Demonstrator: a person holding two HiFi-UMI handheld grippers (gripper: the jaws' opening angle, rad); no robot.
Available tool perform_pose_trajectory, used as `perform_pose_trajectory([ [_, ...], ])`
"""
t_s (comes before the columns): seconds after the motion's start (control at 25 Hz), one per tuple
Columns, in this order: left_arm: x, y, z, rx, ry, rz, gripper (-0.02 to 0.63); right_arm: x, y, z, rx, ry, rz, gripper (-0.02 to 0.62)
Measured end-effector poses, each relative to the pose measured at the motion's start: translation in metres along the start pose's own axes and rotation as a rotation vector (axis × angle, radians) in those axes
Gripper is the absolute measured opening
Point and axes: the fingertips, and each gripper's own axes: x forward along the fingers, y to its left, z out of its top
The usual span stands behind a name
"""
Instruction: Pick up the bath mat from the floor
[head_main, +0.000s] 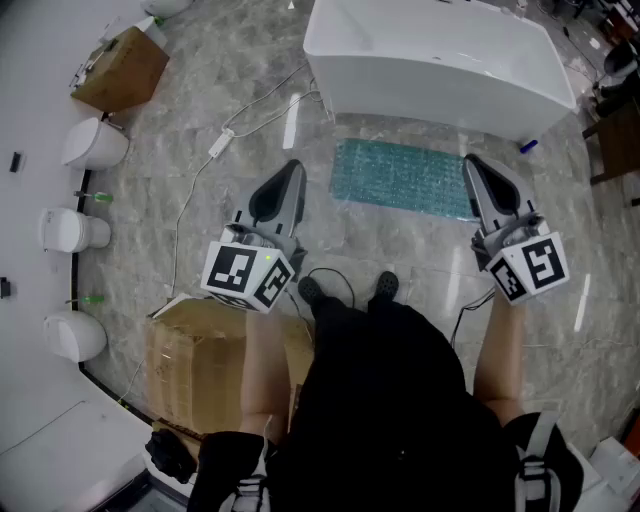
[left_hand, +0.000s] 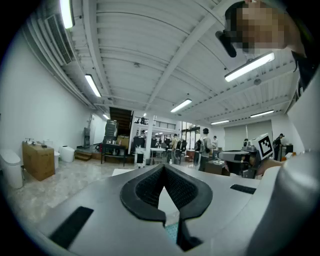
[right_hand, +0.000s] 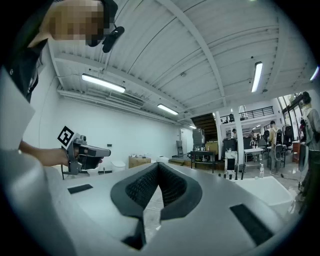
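Nothing is done yet: the bath mat (head_main: 405, 178) lies flat at your twelve o'clock, and your left gripper (head_main: 292, 172) and right gripper (head_main: 472, 164) are clenched, empty.

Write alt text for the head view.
A teal textured rectangular bath mat lies flat on the grey marble-look floor before a white bathtub. The person standing near it holds the left tongs and right tongs level, both shut and empty.
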Motion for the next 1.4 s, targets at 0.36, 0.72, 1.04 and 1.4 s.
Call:
perform_pose_trajectory([
  [0.36, 0.006, 0.003, -0.003, 0.008, 0.012, 0.017, 0.009, -0.001, -0.003, -0.005, 0.002, 0.005, 0.005, 0.013],
  [0.72, 0.027, -0.011, -0.011, 0.018, 0.041, 0.025, 0.009, -0.007, -0.024, -0.015, 0.047, -0.012, -0.007, 0.014],
  [1.04, 0.043, 0.001, -0.024, -0.008, 0.073, 0.019, 0.009, -0.005, -0.034, -0.029, 0.084, 0.011, -0.034, 0.014],
  [1.4, 0.099, 0.055, -0.046, -0.054, 0.120, -0.004, 0.009, 0.056, -0.063, -0.046, 0.126, 0.051, -0.072, 0.014],
])
